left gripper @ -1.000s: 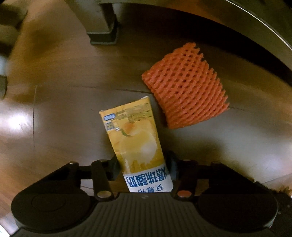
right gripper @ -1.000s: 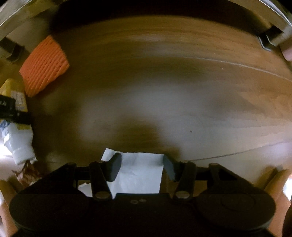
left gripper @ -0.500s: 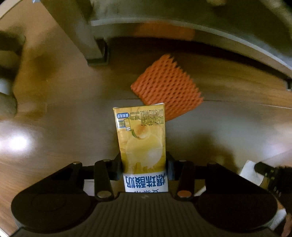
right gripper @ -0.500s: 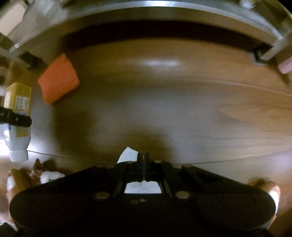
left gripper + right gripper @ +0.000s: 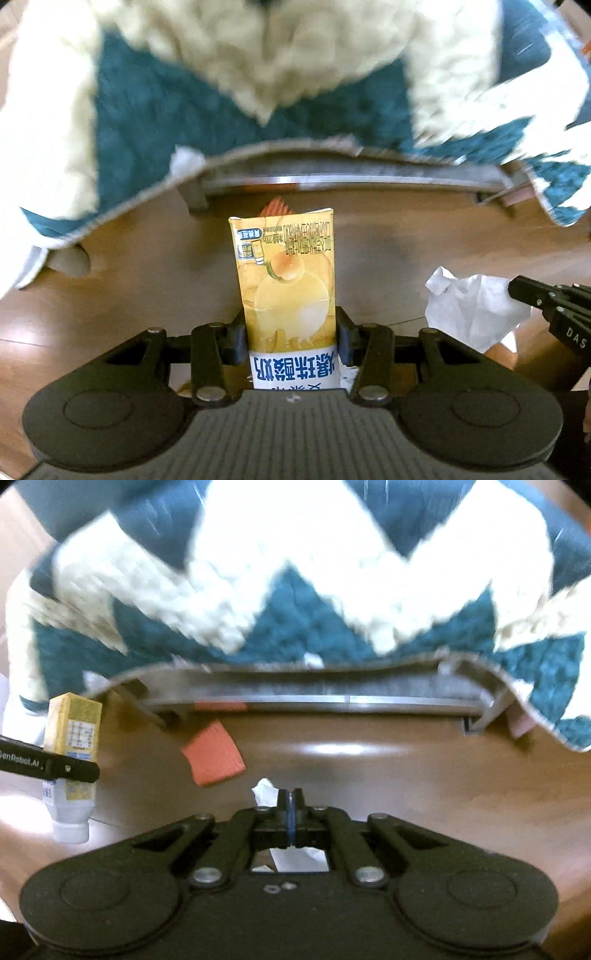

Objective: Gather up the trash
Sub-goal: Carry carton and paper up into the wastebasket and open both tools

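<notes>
Two pieces of trash are held clear of the wooden floor [image 5: 424,775]. The left gripper [image 5: 291,338] has its fingers clamped on the sides of a yellow drink carton [image 5: 286,280], its printing upside down to the camera. The right gripper [image 5: 291,800] has its fingers pressed together on a crumpled white tissue [image 5: 472,306], a tuft of which pokes out beside them. An orange foam net [image 5: 212,757] lies on the floor beyond, near the edge of a bed draped with a teal-and-cream quilt [image 5: 295,602].
</notes>
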Available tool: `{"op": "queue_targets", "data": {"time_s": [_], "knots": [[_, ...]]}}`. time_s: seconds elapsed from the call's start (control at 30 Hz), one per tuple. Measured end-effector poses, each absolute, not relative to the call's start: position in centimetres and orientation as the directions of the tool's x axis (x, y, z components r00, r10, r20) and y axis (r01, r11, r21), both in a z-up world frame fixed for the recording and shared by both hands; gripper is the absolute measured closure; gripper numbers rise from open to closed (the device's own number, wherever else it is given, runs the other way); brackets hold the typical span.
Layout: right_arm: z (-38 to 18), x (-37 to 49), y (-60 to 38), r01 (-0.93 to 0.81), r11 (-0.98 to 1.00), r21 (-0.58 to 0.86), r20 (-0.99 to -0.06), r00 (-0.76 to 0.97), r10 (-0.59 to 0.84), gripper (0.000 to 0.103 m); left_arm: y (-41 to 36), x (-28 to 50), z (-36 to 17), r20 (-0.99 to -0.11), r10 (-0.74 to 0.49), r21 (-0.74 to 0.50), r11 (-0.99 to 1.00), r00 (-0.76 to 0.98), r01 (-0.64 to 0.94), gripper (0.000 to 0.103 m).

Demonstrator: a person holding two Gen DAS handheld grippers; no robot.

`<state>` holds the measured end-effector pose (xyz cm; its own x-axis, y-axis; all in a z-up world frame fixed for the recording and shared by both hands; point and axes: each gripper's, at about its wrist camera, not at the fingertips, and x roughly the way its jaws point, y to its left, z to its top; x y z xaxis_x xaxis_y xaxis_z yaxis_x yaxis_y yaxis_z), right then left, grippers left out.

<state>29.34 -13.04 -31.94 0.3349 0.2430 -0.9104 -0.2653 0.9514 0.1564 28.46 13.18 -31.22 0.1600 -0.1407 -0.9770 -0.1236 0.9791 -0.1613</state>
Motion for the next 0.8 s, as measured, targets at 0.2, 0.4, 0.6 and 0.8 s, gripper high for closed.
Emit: {"op": "queue_targets", "data": {"time_s": [0.2,0.4,0.6,0.8], "knots": [[-24.1,27.8,-14.1,-0.296,0.938,0.184,-0.865,0.405,0.297,0.102,13.3,26.9,-23.4,-0.955,-0.158,-0.198,0.970,0.250,-0.143,0.059],[-15.1,27.0,-14.3,-0.406,0.898,0.169,-0.793,0.485,0.368,0.102,11.9,25.7,-16.7,-0.915,-0.163,-0.219,0.969,0.370,-0.115,0.059],[-5.3,26.4,-13.7,-0.511,0.854,0.099,-0.692,0.581,0.428,0.102,10.9,24.3,-8.5,-0.860,-0.134,-0.195,0.978,0.492,-0.075,0.059],[4.0,26.2,-12.7,-0.565,0.825,-0.001,-0.562,0.683,0.467,0.102,10.5,24.0,-0.1,-0.774,-0.097,-0.170,0.984,0.626,-0.057,0.059]]}}
